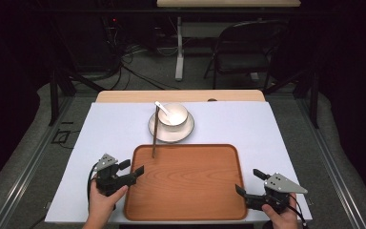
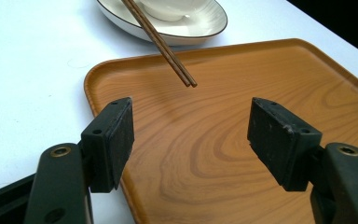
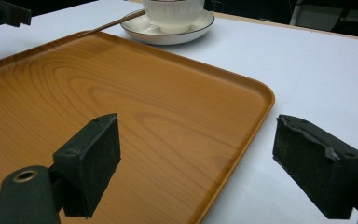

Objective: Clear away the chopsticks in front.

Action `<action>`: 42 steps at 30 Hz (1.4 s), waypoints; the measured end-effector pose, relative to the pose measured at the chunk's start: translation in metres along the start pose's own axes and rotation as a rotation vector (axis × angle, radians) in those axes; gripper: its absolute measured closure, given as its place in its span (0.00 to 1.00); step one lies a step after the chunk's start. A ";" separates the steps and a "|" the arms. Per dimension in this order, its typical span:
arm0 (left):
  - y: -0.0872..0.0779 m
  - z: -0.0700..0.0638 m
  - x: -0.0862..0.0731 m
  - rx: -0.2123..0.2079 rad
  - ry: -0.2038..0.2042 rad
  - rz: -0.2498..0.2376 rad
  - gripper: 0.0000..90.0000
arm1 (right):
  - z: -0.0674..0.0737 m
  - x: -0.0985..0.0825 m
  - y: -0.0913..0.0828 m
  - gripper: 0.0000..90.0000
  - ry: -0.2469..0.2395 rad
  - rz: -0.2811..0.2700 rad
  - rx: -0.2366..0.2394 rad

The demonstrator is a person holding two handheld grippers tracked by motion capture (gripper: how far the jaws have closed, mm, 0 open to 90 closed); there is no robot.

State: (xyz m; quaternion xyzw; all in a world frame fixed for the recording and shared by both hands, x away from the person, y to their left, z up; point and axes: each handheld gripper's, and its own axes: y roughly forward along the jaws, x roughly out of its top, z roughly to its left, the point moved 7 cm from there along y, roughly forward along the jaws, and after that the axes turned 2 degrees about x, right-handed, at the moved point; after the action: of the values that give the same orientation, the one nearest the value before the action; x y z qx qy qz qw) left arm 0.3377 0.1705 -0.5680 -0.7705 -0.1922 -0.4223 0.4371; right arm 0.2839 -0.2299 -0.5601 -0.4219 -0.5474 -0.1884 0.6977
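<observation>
Tray [image 1: 186, 183] is sitting flat near the front edge of the white bench [image 1: 109, 129], with both tongs hanging at its near corners. Left tongs [image 1: 132, 172] are spread wide over the left rim, nothing between them; right tongs [image 1: 249, 182] are spread too, straddling the right rim without touching it. Tons of bare wood inside the tray, and open bench running along both sides. Chopsticks [image 1: 155, 131] are leaning from the bowl [image 1: 173, 114] on its plate [image 1: 171, 129] just behind, tips poking over the tray's far left rim, so that corner's a bit crowded. Spoon [image 1: 162, 109] is sitting in the bowl. The left gripper view is cutting off the bowl's top.
</observation>
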 end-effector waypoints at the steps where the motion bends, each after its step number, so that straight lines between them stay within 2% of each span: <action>1: -0.001 0.000 0.000 -0.001 0.000 0.000 0.35 | 0.000 0.000 0.000 0.16 0.002 0.002 0.000; 7: 0.000 0.001 -0.003 0.003 -0.017 0.021 0.35 | 0.000 0.001 0.001 0.16 0.007 -0.002 -0.001; 9: 0.001 0.001 -0.003 -0.004 -0.033 0.018 0.35 | 0.001 0.001 0.000 0.16 -0.009 -0.006 -0.002; 11: 0.001 0.001 -0.002 -0.008 -0.048 0.023 0.35 | 0.001 0.001 0.001 0.16 -0.004 -0.006 0.000; 13: 0.003 0.001 -0.002 -0.018 -0.067 0.037 0.35 | 0.001 0.001 0.001 0.16 0.004 -0.003 0.000; 18: 0.009 0.007 0.005 -0.024 -0.082 0.086 0.35 | -0.001 0.001 0.002 0.16 0.016 0.002 0.001; 23: 0.012 0.013 0.020 -0.029 -0.109 0.104 0.34 | -0.001 0.001 0.002 0.16 0.018 0.000 0.001; 25: 0.013 0.015 0.028 -0.046 -0.139 0.109 0.33 | -0.001 0.001 0.001 0.16 0.021 0.000 0.001; 28: 0.014 0.019 0.040 -0.058 -0.148 0.105 0.32 | -0.002 0.001 0.001 0.16 0.028 0.000 0.002; 29: 0.015 0.021 0.044 -0.058 -0.138 0.106 0.32 | -0.002 0.001 0.001 0.16 0.030 0.000 0.001; 34: 0.023 0.028 0.059 -0.036 -0.142 0.139 0.33 | -0.003 0.000 0.000 0.16 0.042 -0.003 0.001; 39: 0.030 0.035 0.074 -0.005 -0.126 0.149 0.34 | -0.004 0.000 0.000 0.16 0.050 -0.004 0.005; 42: 0.034 0.039 0.083 -0.006 -0.146 0.149 0.36 | -0.004 0.000 0.000 0.16 0.052 -0.006 0.006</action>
State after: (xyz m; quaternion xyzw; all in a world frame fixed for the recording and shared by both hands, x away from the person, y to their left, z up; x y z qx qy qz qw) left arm 0.4263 0.1782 -0.5281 -0.8127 -0.1645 -0.3317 0.4500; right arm 0.2867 -0.2329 -0.5600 -0.4132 -0.5310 -0.1998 0.7123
